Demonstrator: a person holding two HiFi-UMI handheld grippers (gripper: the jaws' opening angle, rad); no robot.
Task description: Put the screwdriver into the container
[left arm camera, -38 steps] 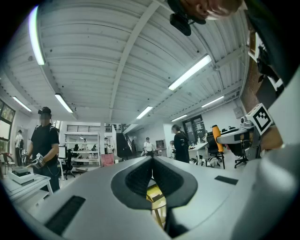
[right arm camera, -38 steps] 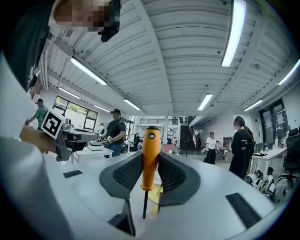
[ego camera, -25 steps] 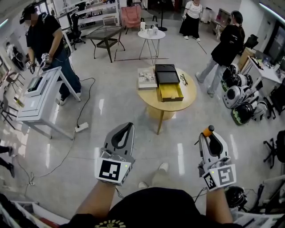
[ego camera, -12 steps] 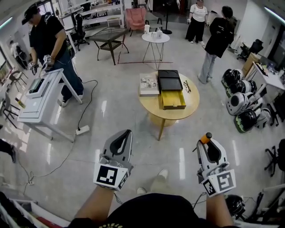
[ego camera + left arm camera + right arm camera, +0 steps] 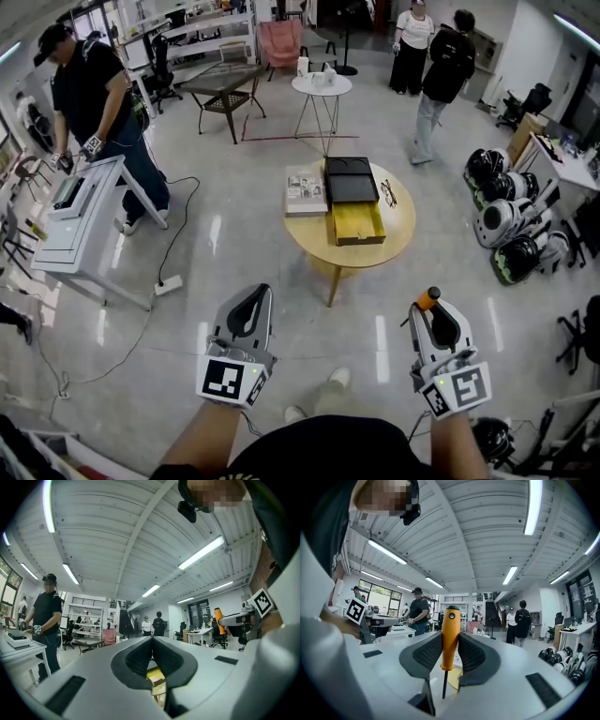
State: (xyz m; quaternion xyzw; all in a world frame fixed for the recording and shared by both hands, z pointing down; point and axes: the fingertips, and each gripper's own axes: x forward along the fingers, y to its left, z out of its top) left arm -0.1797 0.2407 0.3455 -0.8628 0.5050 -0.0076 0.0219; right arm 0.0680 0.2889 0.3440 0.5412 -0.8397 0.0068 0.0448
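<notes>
Right gripper (image 5: 451,640): its jaws are pinching the screwdriver (image 5: 450,627) by its orange handle; the butt of the handle is sticking out past the jaw tips; the thin dark shaft is pointing back toward the hand; the gripper is hovering over the floor on the near side of the round table (image 5: 398,234), well apart from it

Left gripper (image 5: 152,639): its jaws are pressing together at the tips with nothing between them; it is hanging over the floor on the near side of the round table, off to the left of the table's leg

Container (image 5: 360,221): a yellow open tray is sitting on the round table at the near edge of the top; its inside is showing bare; the screwdriver is well apart from it

Black box (image 5: 351,180): it is lying on the round table directly behind the container, touching it

Booklet (image 5: 306,190): it is lying on the left part of the round table, just beside the black box

Small white table (image 5: 322,84): it is standing beyond the round table

People: a person in black (image 5: 89,89) is bending over a white desk (image 5: 70,220) far to the left of the round table; a person in dark clothes (image 5: 436,75) is walking beyond the round table, to the right
</notes>
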